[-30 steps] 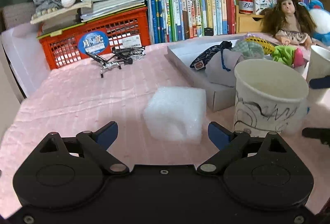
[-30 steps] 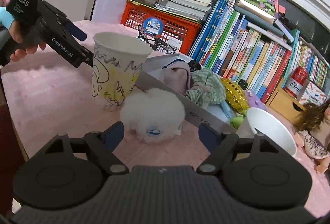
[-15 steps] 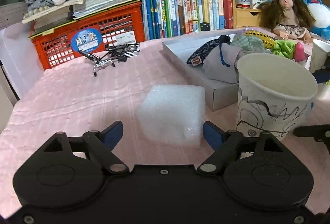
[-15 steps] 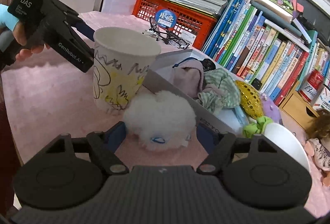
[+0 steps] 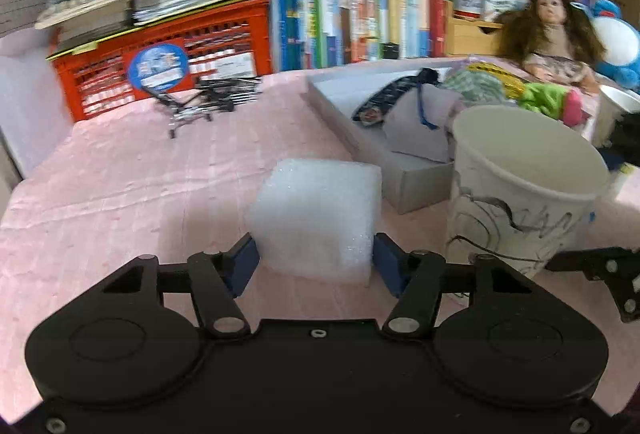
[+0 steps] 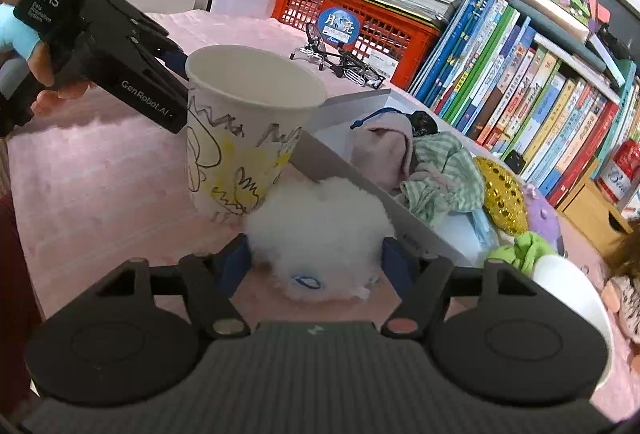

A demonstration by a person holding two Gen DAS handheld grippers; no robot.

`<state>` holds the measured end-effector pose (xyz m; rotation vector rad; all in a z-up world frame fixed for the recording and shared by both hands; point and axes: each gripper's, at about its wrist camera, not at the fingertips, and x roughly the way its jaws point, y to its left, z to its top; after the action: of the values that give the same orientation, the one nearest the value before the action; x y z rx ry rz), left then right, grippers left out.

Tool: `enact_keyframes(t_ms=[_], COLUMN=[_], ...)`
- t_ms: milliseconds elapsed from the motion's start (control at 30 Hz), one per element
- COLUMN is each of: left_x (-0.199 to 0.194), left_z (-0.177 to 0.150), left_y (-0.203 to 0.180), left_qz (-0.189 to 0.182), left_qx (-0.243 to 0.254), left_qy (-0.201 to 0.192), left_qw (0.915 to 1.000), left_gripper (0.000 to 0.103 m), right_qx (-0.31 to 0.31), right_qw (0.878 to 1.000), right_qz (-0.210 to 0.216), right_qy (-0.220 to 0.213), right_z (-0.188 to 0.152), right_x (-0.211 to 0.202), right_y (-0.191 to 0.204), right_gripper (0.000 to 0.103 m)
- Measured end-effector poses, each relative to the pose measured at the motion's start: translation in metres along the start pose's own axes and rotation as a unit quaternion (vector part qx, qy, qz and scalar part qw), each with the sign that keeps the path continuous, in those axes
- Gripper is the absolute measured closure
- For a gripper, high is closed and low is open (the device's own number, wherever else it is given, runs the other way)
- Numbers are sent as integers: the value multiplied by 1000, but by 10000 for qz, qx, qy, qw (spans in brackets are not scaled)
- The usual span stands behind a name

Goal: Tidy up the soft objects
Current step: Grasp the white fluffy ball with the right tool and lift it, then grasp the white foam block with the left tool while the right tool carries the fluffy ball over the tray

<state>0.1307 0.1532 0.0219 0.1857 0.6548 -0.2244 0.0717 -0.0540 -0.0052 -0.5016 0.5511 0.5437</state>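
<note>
Pink quilted cloth (image 5: 120, 194) covered the table, backed by a wall of upright books (image 5: 360, 2) and a red plastic crate (image 5: 172, 62) loaded with stacked magazines.

Only the left wrist view showed the white foam cube (image 5: 316, 222): a coarse, sparkly block with squared edges, resting on the cloth, with the left gripper (image 5: 316, 262) closed against it, blue pads touching both its lower sides. Only the right wrist view showed the fluffy white ball (image 6: 320, 234), a soft round tuft with a small blue ring on its near face, lying on the cloth with the right gripper (image 6: 316, 262) pressed on either side, blue pads sunk into the fuzz.

Between the two stood a paper cup (image 6: 244, 130), upright, scribbled in black and yellow. It touched the fluffy ball and hid the foam cube from the right camera. The left gripper's black body showed behind the cup in the right view.

Just behind lay a shallow grey cardboard box (image 5: 392, 158) holding crumpled cloths, a grey pouch and a gold sequinned piece (image 6: 500, 194). A long-haired doll (image 5: 552, 30) sat farther back, and folded spectacles (image 5: 200, 102) lay near the crate.
</note>
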Motion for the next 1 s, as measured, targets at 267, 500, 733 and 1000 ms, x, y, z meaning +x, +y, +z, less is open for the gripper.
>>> enact_keyframes(t_ms=[267,500,733,1000], left_x=[-20,-36,-43,-42], left_z=[-6,-8,-5,-2], left_y=[-4,-6,-11,-10], left_qz=[424,531,704,728], left_qx=[-134,-163,-187,-350], left_qy=[-164,-203,-277,-314], left_qw=[9989,9982,9970,9962], left_gripper=[44,44,44,44], right_qx=[622,681,874,681], right_qw=[9978,9971,9939,9948], right_qz=[-145,-221,-532,-676], right_qy=[-202,-243,-407,-331], right_z=[-10,-15,-9,0], right_x=[-18,-22,-15,3], right_y=[-6,-8,-3,4], right_gripper=[45,34,22,13])
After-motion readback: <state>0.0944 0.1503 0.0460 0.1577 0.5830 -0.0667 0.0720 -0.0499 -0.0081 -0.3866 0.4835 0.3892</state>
